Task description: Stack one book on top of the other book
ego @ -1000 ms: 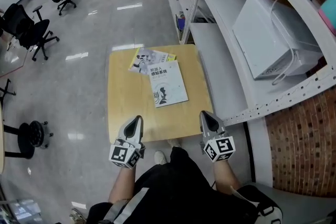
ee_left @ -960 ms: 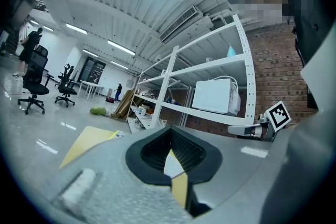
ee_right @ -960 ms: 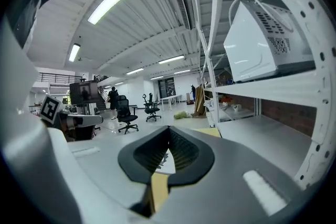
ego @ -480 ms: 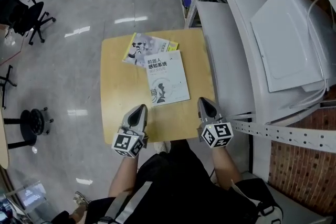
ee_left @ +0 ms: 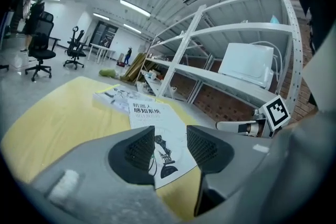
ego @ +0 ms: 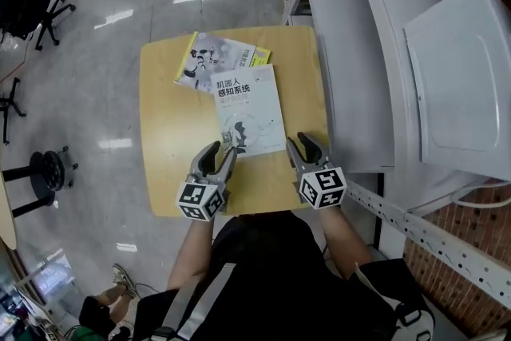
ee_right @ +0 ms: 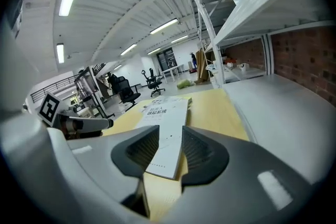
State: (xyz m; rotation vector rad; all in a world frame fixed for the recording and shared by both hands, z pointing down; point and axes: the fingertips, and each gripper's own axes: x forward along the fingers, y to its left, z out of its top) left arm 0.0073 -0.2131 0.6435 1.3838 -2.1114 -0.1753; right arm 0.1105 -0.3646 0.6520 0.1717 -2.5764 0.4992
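A white book [ego: 249, 109] lies in the middle of the yellow table [ego: 164, 132]. Its far left corner overlaps a second book with a yellow edge [ego: 209, 60]. My left gripper [ego: 221, 156] hovers at the white book's near left corner, and its jaws have just been opening, with nothing gripped. The right gripper [ego: 302, 144] sits just beyond the near right corner; its jaws have also just been opening and are empty. In the left gripper view the white book [ee_left: 148, 115] shows through the gap of the left gripper [ee_left: 170, 147]. The right gripper view shows the white book [ee_right: 168, 123] beyond the right gripper [ee_right: 170, 147].
White metal shelving [ego: 359, 52] runs along the table's right side and carries a white box-like appliance [ego: 463, 76]. Office chairs [ego: 32, 8] and a stool [ego: 48, 176] stand on the glossy floor to the left. The person's legs are at the table's near edge.
Both grippers have come down and forward from the near table edge to the white book's near corners. Both pairs of jaws went from shut to open.
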